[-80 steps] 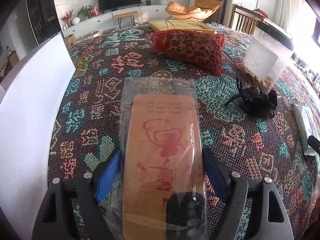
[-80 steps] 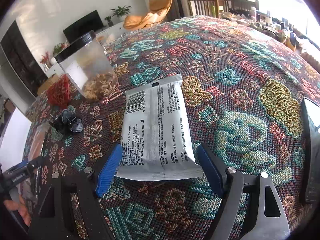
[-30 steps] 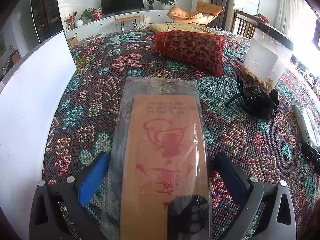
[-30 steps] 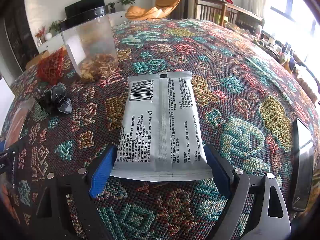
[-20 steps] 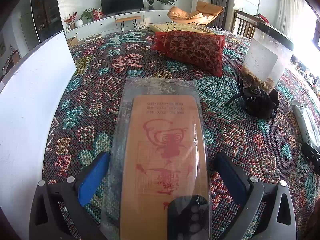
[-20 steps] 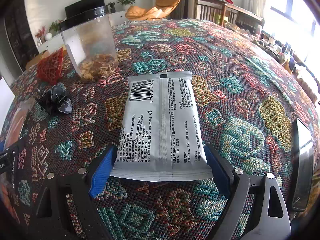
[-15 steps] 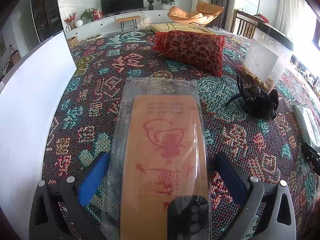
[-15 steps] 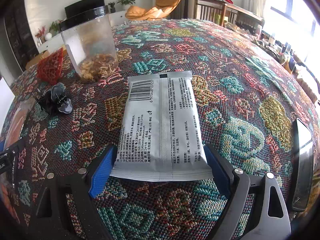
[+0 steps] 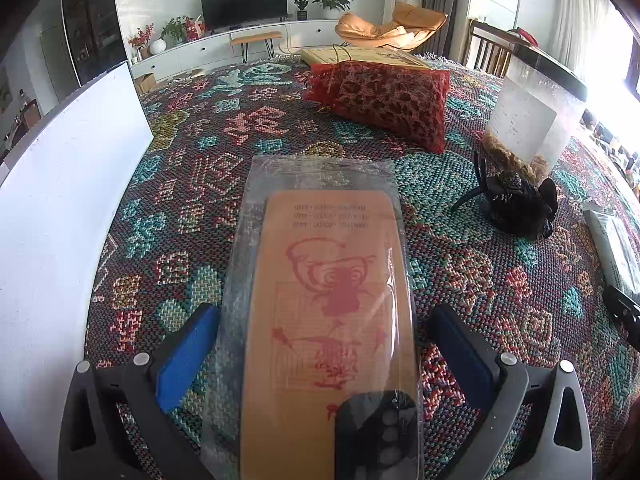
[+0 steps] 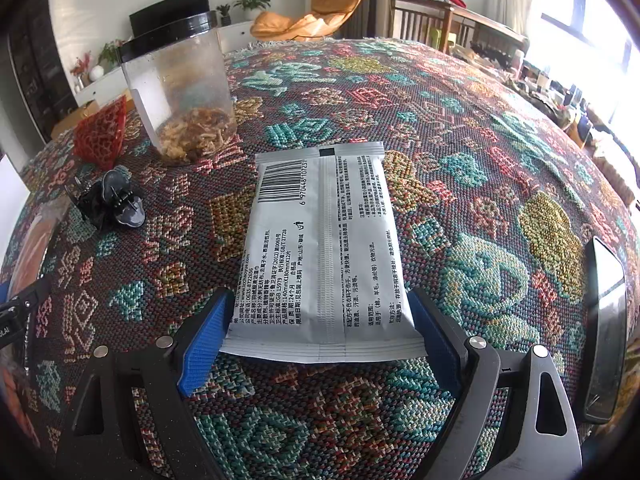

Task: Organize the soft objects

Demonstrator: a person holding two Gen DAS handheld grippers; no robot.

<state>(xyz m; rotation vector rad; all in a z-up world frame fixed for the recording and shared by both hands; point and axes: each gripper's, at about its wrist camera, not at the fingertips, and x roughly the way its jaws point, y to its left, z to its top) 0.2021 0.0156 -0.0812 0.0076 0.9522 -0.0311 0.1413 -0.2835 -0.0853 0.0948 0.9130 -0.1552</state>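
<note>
A clear plastic sleeve holding an orange card with a red figure point(image 9: 328, 304) lies flat on the patterned cloth. My left gripper point(image 9: 320, 344) is open, its blue pads on either side of the sleeve and apart from it. A silver-white packet with a barcode point(image 10: 320, 256) lies flat in the right wrist view. My right gripper point(image 10: 320, 332) is open around the packet's near end, the pads close to its edges. A red mesh bag point(image 9: 384, 96) lies further back.
A clear jar with a black lid point(image 10: 180, 92) holds dried bits; it also shows in the left wrist view point(image 9: 528, 124). A black hair clip point(image 10: 112, 200) lies beside it. A white board point(image 9: 60, 208) stands at the left. A phone point(image 10: 604, 320) lies at the right.
My left gripper has opened wider around the sleeve since the earliest frame. My right gripper shifted slightly around the packet. Nothing has moved in the last second.
</note>
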